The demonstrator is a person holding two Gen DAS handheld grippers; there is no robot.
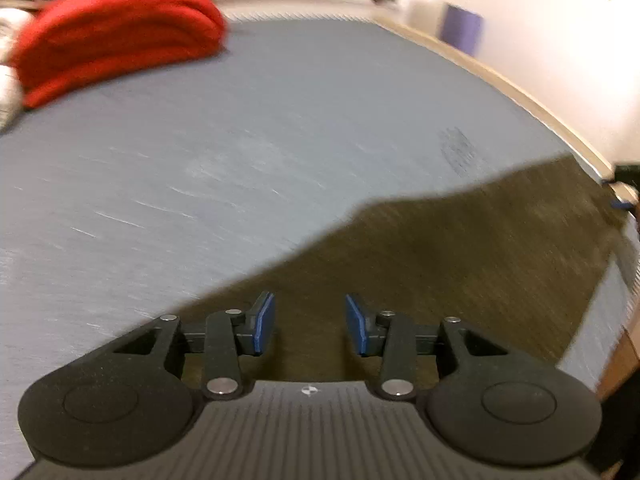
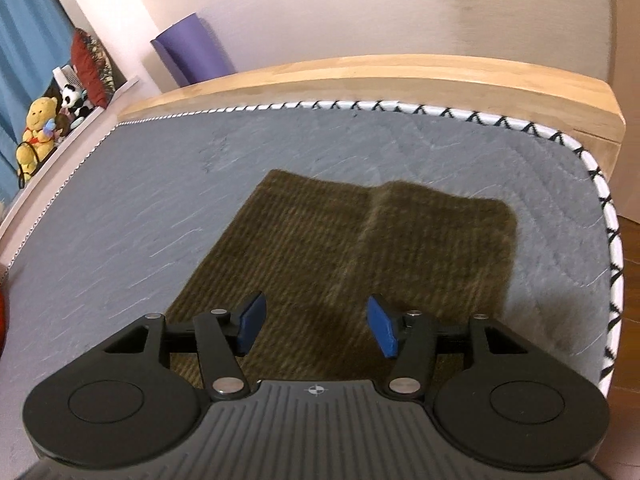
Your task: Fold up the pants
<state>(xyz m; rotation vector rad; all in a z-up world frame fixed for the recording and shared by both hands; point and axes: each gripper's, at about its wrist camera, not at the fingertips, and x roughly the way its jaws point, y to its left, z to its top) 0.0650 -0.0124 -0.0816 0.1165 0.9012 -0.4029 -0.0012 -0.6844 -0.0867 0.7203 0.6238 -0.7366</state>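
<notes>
Olive-brown ribbed corduroy pants (image 2: 344,256) lying flat on a grey quilted mattress (image 2: 160,200) set in a pale wooden bed frame (image 2: 400,70). In the right wrist view the garment appears as one compact, roughly rectangular panel with a lengthwise ridge down its middle — judged to be the two legs lying side by side or one already laid over the other; which, cannot be told. The far edge is straight, well short of the mattress's zigzag-stitched border.

Right gripper (image 2: 316,326): jaws spread, blue pads apart, nothing between them, poised above the near part of the fabric. Left gripper (image 1: 310,326): jaws likewise spread and empty, over a near edge of the pants (image 1: 460,248); this view is motion-blurred.

Progress, as a judgement: the cloth is smoothed and squared, but no crosswise fold is visible — the shortening folds remain. A folded red blanket (image 1: 116,32) sits at the far corner of the mattress, well apart.
</notes>
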